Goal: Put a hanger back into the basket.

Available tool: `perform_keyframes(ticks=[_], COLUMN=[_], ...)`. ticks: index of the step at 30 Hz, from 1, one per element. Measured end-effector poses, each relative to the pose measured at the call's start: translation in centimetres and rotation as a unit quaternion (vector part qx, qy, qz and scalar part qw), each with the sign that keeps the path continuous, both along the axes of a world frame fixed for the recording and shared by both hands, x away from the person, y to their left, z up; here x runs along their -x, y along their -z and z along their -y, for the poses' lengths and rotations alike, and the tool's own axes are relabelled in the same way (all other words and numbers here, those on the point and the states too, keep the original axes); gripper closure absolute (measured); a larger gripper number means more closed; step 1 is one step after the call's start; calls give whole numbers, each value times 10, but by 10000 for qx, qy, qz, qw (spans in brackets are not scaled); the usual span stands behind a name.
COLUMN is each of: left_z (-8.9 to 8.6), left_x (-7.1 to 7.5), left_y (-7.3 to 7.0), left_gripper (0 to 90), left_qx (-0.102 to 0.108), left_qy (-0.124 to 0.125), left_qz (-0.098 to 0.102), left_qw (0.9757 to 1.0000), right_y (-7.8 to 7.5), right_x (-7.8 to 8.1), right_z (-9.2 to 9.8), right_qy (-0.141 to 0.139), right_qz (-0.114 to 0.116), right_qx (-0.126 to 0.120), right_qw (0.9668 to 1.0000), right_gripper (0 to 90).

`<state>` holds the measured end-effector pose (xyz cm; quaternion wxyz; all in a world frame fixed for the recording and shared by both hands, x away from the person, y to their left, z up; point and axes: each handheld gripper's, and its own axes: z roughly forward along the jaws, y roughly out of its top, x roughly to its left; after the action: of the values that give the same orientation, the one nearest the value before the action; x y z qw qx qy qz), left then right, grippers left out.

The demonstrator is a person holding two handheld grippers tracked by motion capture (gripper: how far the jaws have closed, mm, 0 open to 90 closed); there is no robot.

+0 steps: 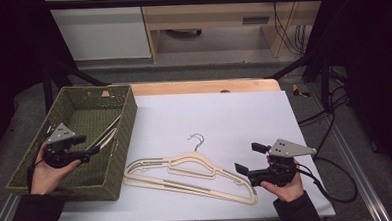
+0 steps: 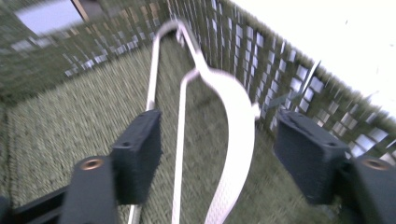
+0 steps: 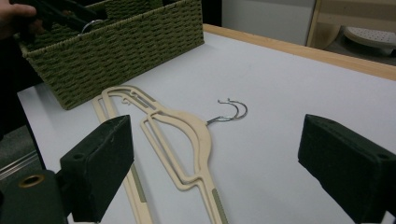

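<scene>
- Left hand-held gripper (image 1: 93, 151): held over the green woven basket (image 1: 33, 162), jaws pointing to the right across the basket's inside; the left hand (image 1: 46, 174) cups its body from below, palm up, forearm entering at the bottom left of the high view
- Its jaws stand apart; the left gripper view shows a pale hanger (image 2: 236, 126) running up between the two pads, with a gap on each side, so nothing is clamped; the blur there makes it hard to say whether the hanger brushes the left pad
- That same view shows the hanger lying in the basket, its far end close to the woven wall; the high view shows it merely as a pale sliver (image 1: 106, 135) slanting toward the basket's right wall, just past the jaw tips
- Right hand-held gripper (image 1: 246, 158): low over the tabletop (image 1: 224, 114) near its front right corner, jaws pointing left; the right hand (image 1: 282, 184) grips it from beneath; jaws wide apart, holding nothing
- Two cream hangers (image 1: 186, 173) lie stacked flat on the tabletop, between the basket and the right hand-held gripper; their nearest end is just below its jaws in the high view
- The right gripper view shows them straight ahead (image 3: 187, 140), apart from both pads; their wire hooks (image 3: 231, 112) overlap on the white sheet; the basket (image 3: 121, 51) stands beyond, with the other hand (image 3: 11, 16) at its rim
</scene>
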<state>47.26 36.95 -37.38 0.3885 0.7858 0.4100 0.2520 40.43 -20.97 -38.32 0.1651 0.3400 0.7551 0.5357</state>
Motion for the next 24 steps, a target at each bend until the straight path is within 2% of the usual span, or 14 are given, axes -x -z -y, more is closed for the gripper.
perform_keyframes(ticks=[1,4,5,6,7,9,11,12,15,16,17,19,20,24], left_z=[-1,1,6,6,14,20,37,37,57,71,71,92,92,115], left_x=[2,11,18,18,25,28,38,38,48,51,51,56,56,59], left_y=[-5,-20,-29,-29,-37,-40,-46,-46,-49,-49,-49,-44,-44,-36], left_gripper=[215,155,110,92,78,68,62,59,58,56,56,53,53,50], left_qx=[118,408,641,641,761,775,858,858,1018,1107,1107,1027,1027,1012], left_qy=[-35,-51,-1,-1,65,92,278,278,479,583,583,733,733,941], left_qz=[113,372,502,502,643,690,850,850,975,977,977,981,981,947], left_qw=[9999,9985,9967,9967,9950,9946,9923,9923,9889,9873,9873,9871,9871,9859], right_y=[0,-1,-1,-1,-1,-1,0,0,3,3,3,7,7,14], right_x=[-1,-1,-2,-2,-2,-2,-3,-3,-5,-6,-6,-8,-8,-12], right_z=[-1,-1,0,0,0,0,-2,-2,-3,-4,-4,-7,-7,-12], right_qy=[21,60,88,88,93,39,47,47,69,84,84,73,73,-56], right_qz=[-20,-21,16,16,-37,-71,-93,-93,-69,-89,-89,-123,-123,-261], right_qx=[-10,-15,-20,-20,-115,-113,-99,-99,37,56,56,261,261,489], right_qw=[10000,10000,10000,10000,9999,9999,9999,9999,9999,9999,9999,9996,9996,9984], right_gripper=[99,89,81,81,120,116,112,112,117,120,120,132,132,168])
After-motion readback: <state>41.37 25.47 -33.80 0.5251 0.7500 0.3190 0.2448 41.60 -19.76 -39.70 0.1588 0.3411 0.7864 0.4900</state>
